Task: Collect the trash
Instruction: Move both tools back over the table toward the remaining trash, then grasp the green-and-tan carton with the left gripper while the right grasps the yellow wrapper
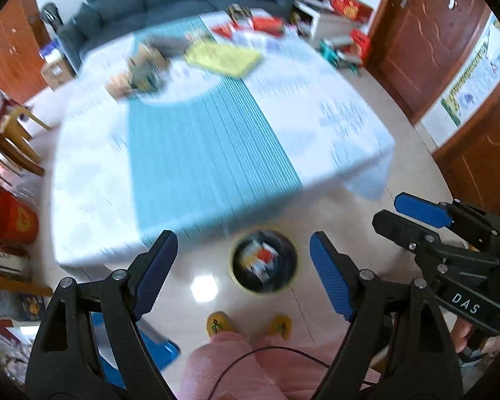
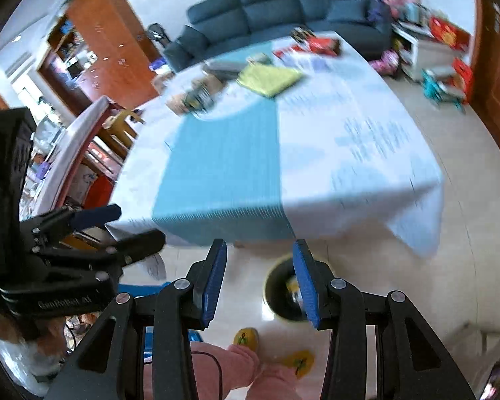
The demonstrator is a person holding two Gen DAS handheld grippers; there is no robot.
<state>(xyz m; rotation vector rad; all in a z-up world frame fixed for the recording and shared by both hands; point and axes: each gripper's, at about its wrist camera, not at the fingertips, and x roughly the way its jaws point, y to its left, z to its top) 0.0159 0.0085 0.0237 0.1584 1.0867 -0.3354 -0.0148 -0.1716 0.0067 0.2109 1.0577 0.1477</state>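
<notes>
Both my left claw (image 1: 243, 275) and right claw (image 2: 260, 285) hang released, holding nothing, above the bin (image 1: 263, 263) (already holding wrappers). The tabletop (image 1: 200, 153) litter at 12 o'clock is my likely next target.

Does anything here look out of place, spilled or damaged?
Nothing stands out. The trash bin stands upright on the floor with trash inside it. Both grippers, left and right, are open and empty. The blur hides small details.
</notes>
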